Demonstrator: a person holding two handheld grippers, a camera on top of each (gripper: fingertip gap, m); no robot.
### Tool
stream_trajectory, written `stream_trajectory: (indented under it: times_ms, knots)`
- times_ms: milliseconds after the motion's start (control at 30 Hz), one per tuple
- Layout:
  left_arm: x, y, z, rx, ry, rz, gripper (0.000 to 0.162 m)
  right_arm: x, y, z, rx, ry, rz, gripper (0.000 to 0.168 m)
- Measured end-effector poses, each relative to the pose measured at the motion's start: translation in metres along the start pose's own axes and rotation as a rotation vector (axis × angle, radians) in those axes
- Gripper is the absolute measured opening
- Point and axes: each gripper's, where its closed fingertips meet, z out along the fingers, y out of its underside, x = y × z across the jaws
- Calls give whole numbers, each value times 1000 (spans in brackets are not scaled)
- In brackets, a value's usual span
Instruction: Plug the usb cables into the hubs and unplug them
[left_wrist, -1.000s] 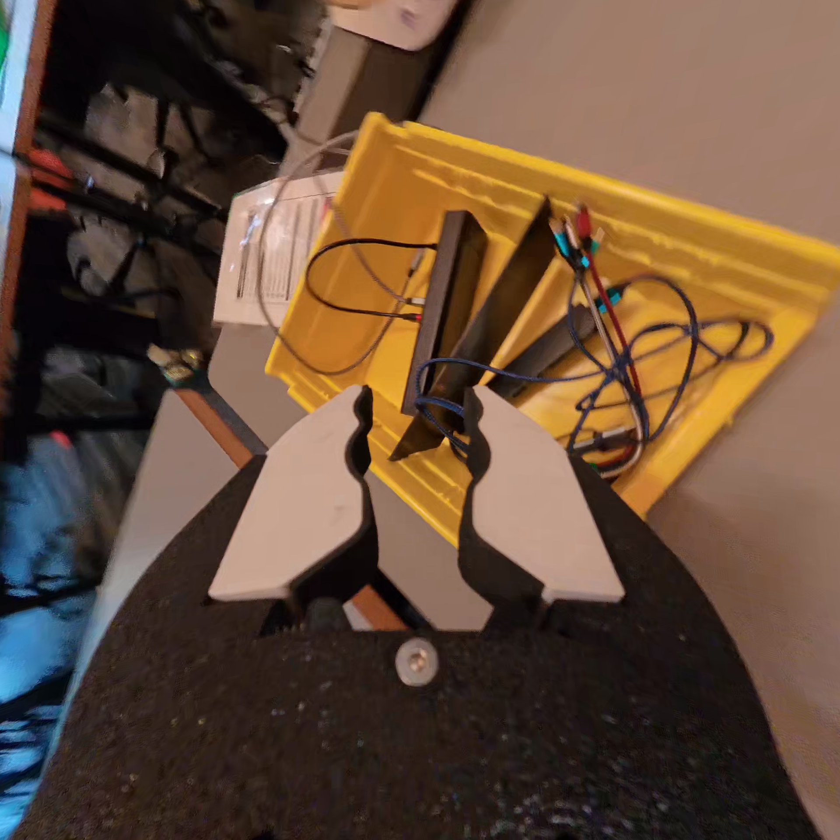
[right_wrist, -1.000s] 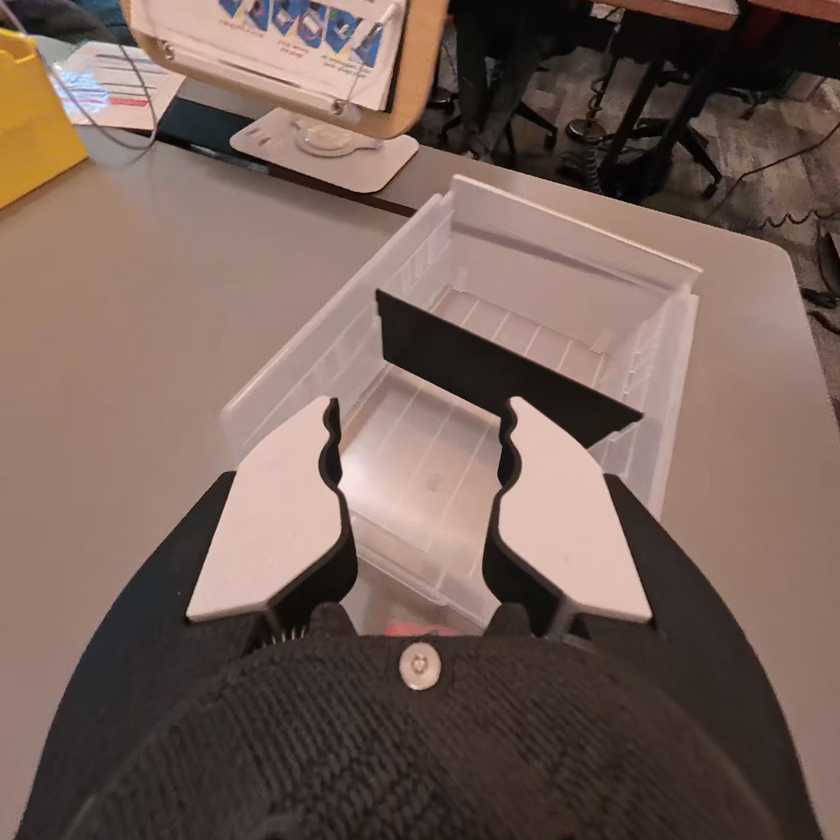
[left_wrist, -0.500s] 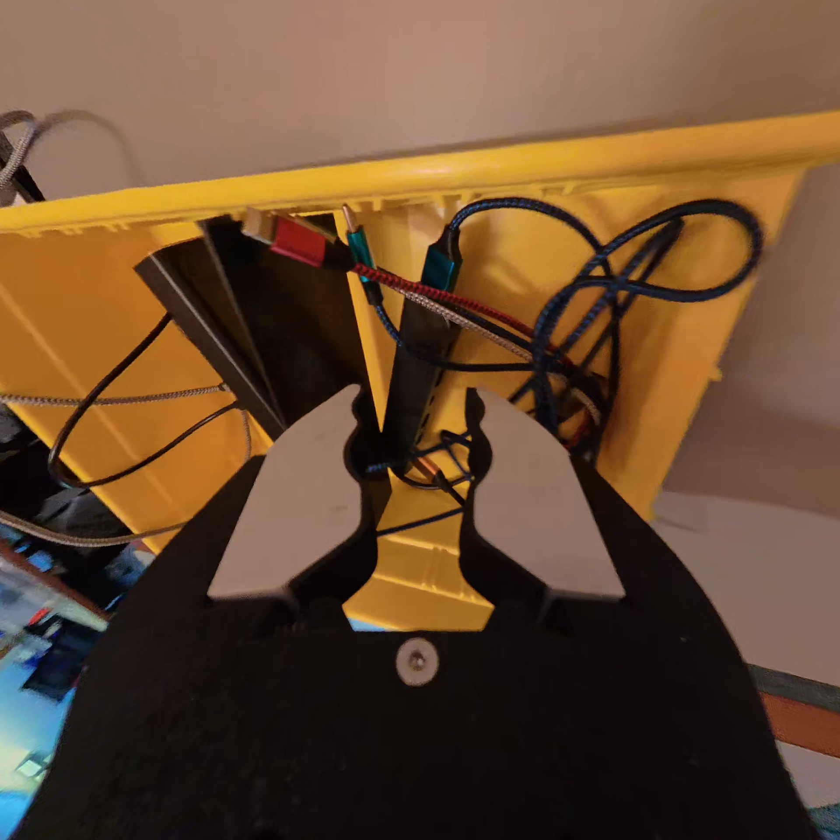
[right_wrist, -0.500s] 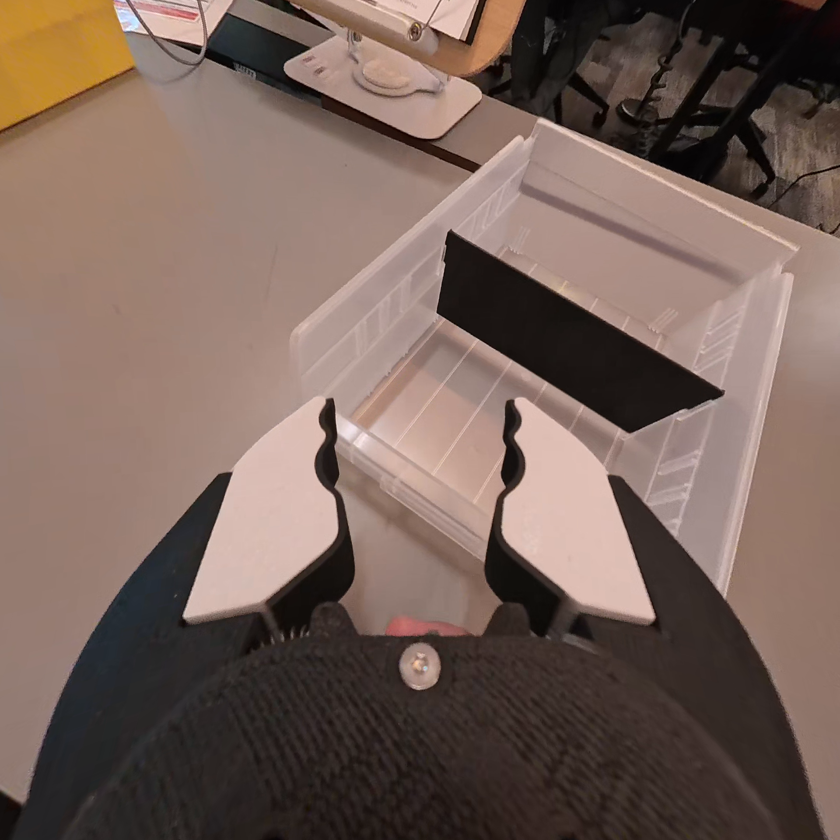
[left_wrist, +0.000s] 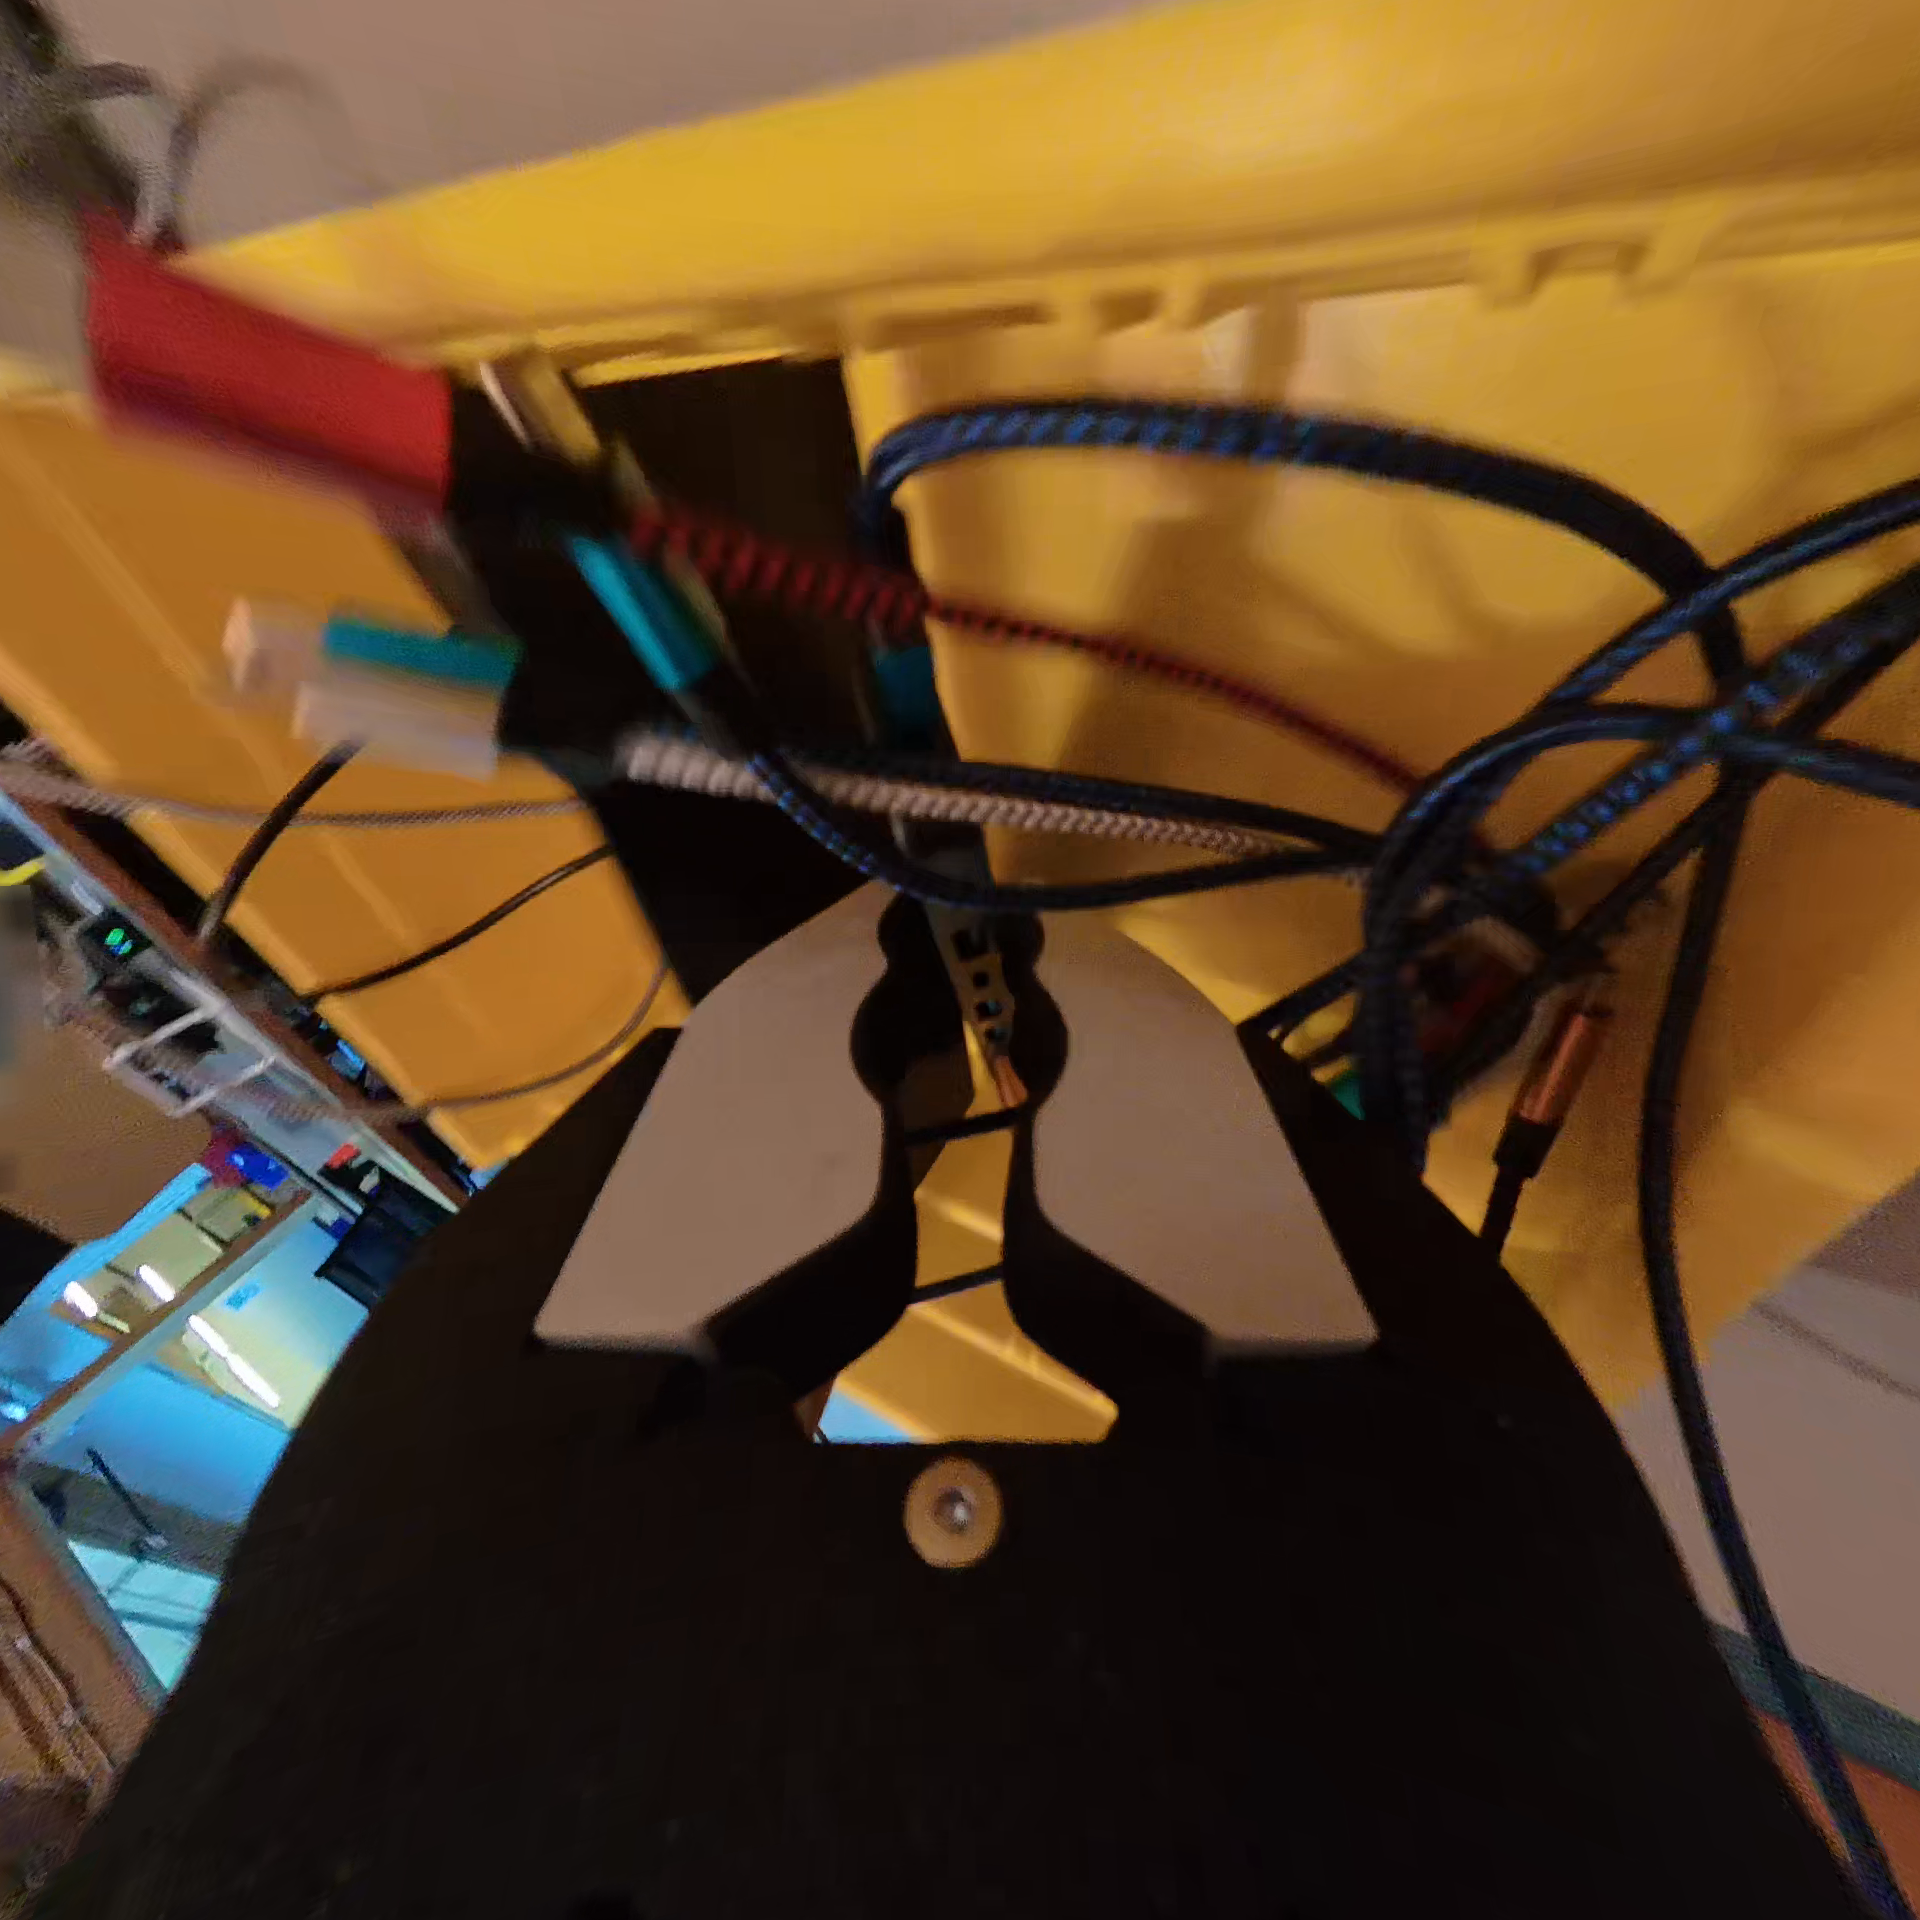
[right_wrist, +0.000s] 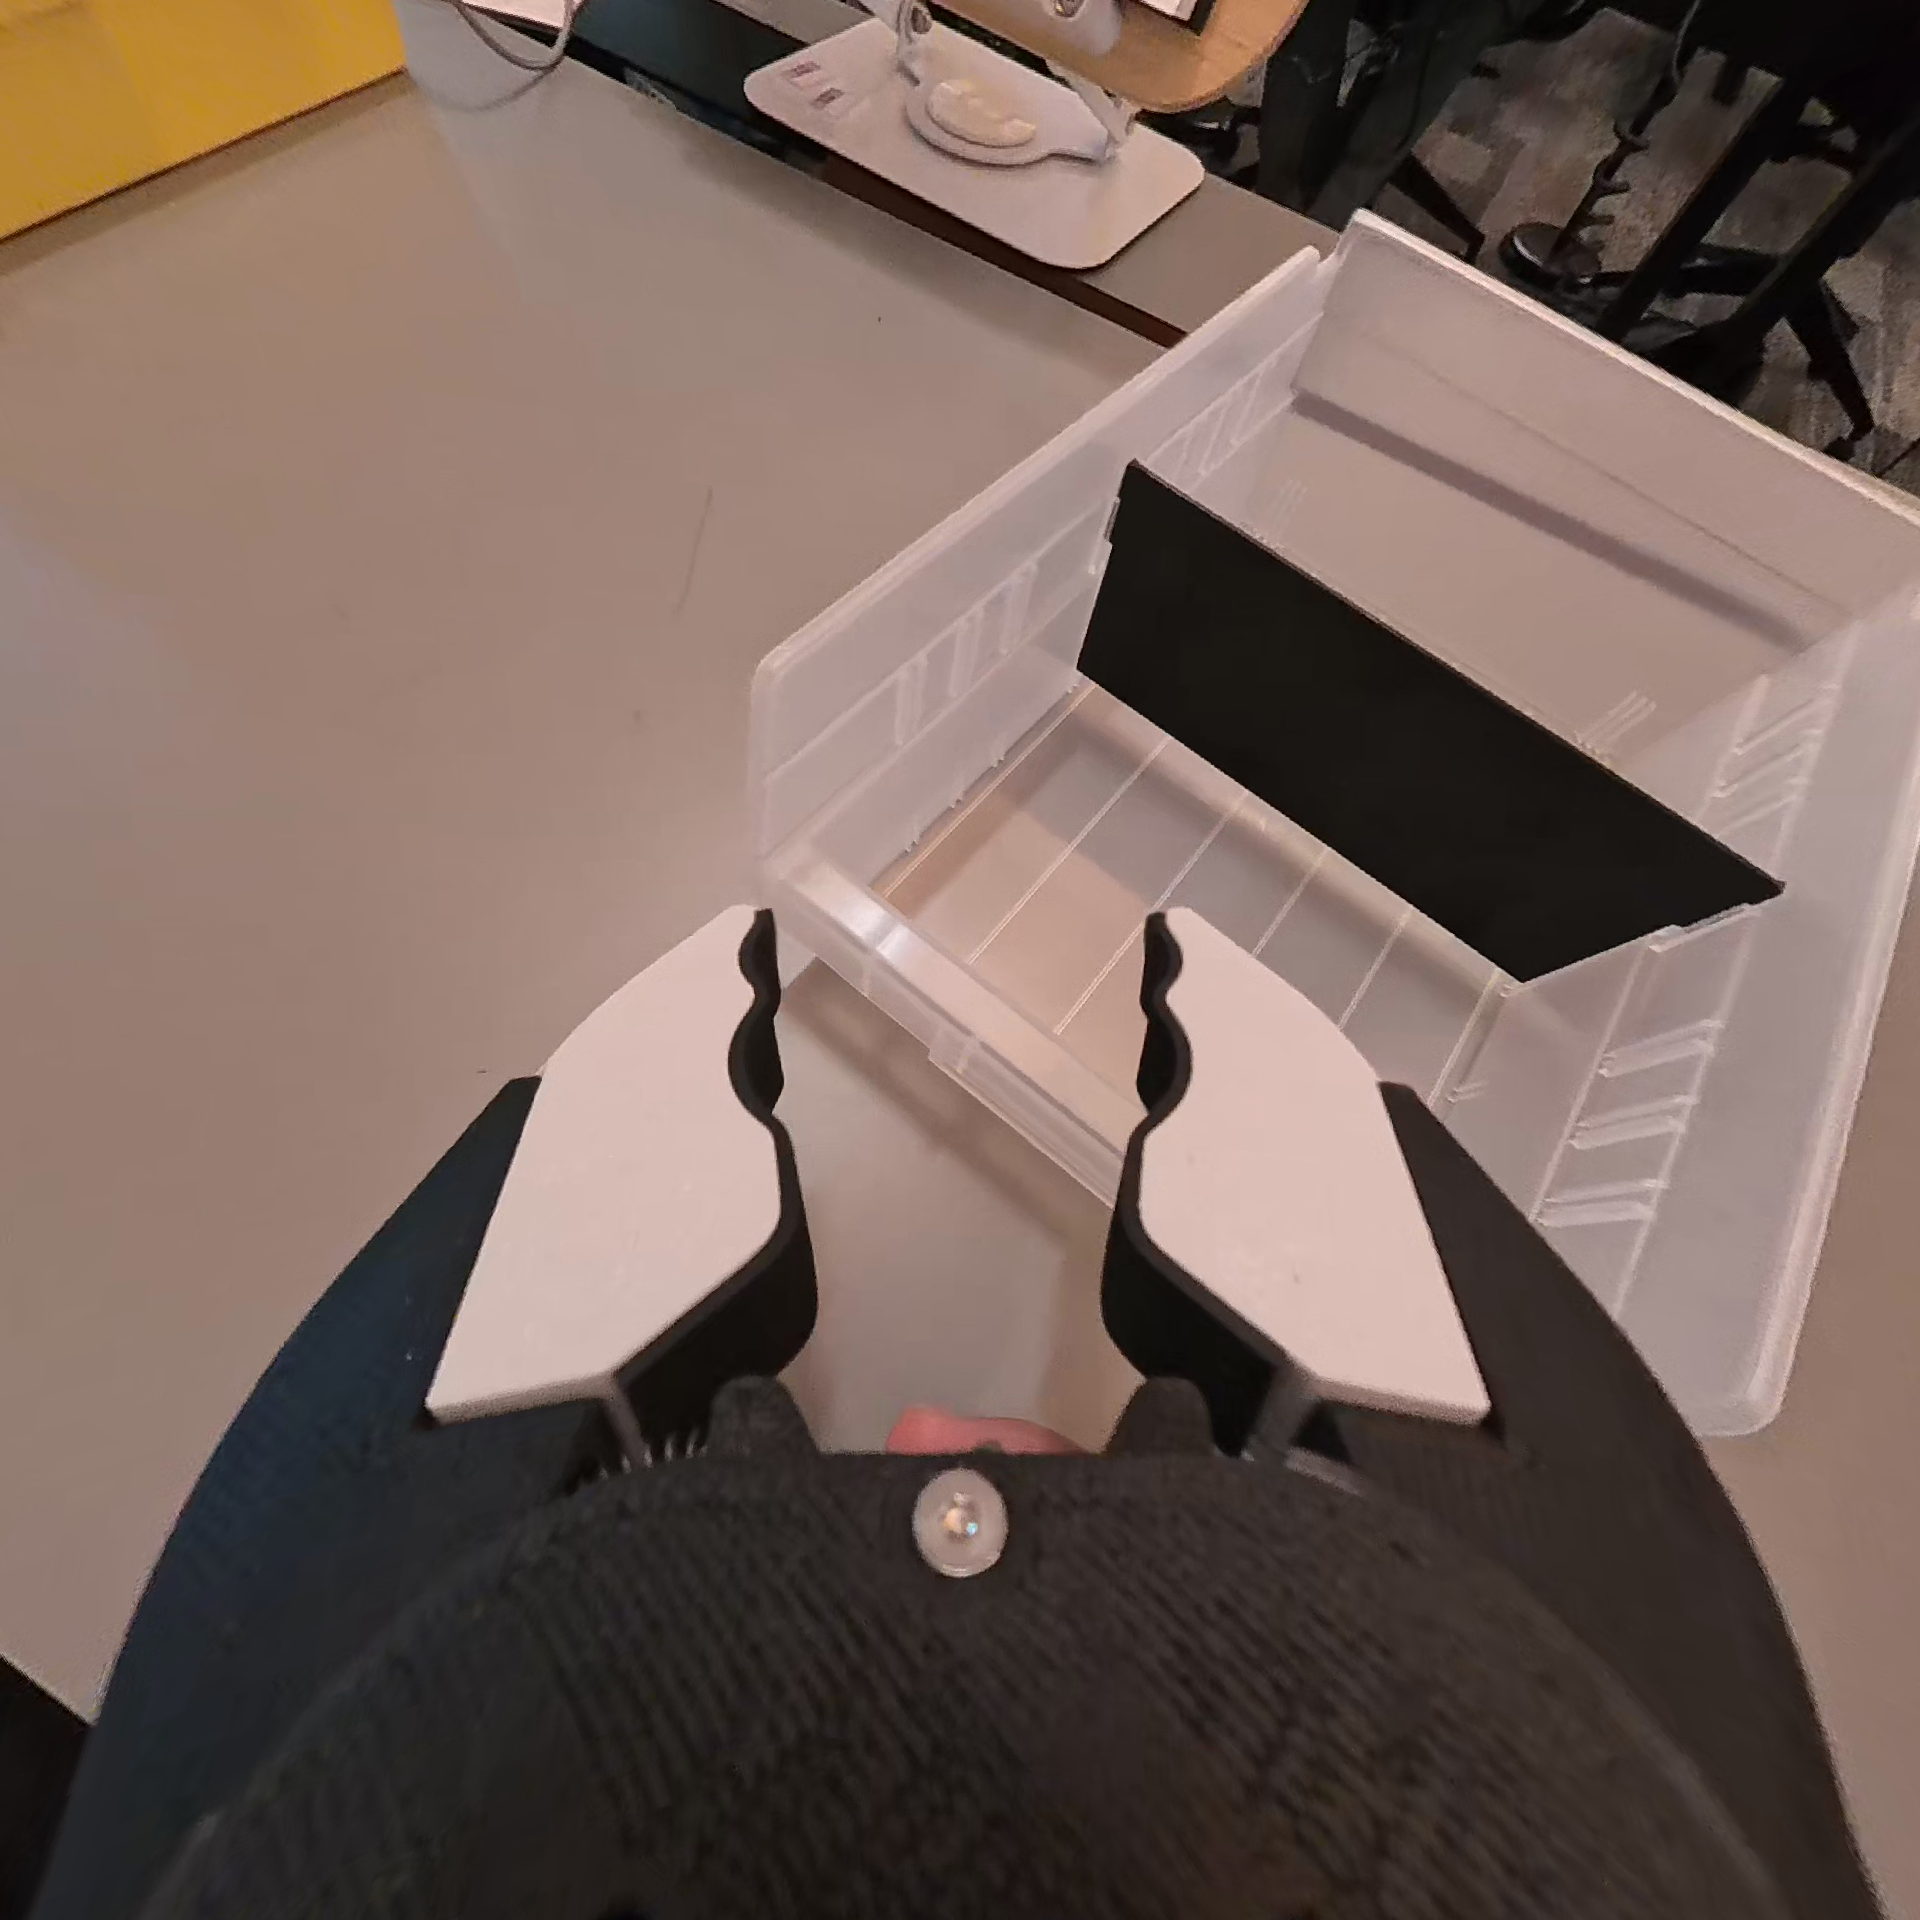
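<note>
In the left wrist view, a yellow bin (left_wrist: 1143, 208) holds a slim black USB hub (left_wrist: 979, 982) and a tangle of braided cables: blue (left_wrist: 1558, 727), red (left_wrist: 1039, 623) and grey (left_wrist: 1039, 810). A red plug (left_wrist: 260, 384) and teal plugs (left_wrist: 416, 655) hang blurred at the upper left. A copper-coloured plug (left_wrist: 1553, 1070) lies to the right. My left gripper (left_wrist: 961, 935) is deep in the bin, its jaws closed narrowly on the near end of the hub. My right gripper (right_wrist: 958, 925) is open and empty, above the table by a clear bin (right_wrist: 935, 966).
The clear bin holds only a black divider (right_wrist: 1403, 727). A corner of the yellow bin (right_wrist: 156, 94) shows at the far left in the right wrist view. A white stand base (right_wrist: 987, 135) sits at the table's far edge. Black thin cables (left_wrist: 416, 935) cross the yellow bin's left compartment. Across from one pair of fingers to the other is roughly 60 centimetres.
My left gripper swung over the yellow bin, moved in closer and narrowed its jaws onto the hub's end. My right gripper drew back from the clear bin and stayed open.
</note>
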Motion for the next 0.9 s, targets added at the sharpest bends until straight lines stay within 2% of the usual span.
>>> stream_trajectory:
  times_ms: [133, 233, 400, 500, 633, 733, 800, 900]
  knots:
    - [-25, 5, -49, 147, -72, -225, 11, -5, -5, 1, 17, -9, -9, 66]
    - [-49, 11, -100, 271, -186, -371, 11, -18, -22, 5, 82, -57, 2, 64]
    - [-96, 3, -219, 613, -454, -575, 10, -54, -73, 22, 208, -155, -28, 59]
    - [-112, -14, -282, 740, -589, -600, 10, -81, -116, 29, 297, -199, -85, 59]
    - [-123, -55, -353, 885, -708, -631, 10, -116, -186, 23, 467, -211, -203, 59]
    - [-124, -101, -391, 1055, -677, -618, 10, -129, -235, 9, 608, -167, -251, 59]
    - [-122, -134, -396, 1126, -601, -607, 10, -134, -263, -5, 714, -118, -281, 59]
    - [-111, -190, -384, 1185, -429, -593, 10, -142, -288, -29, 888, -85, -346, 59]
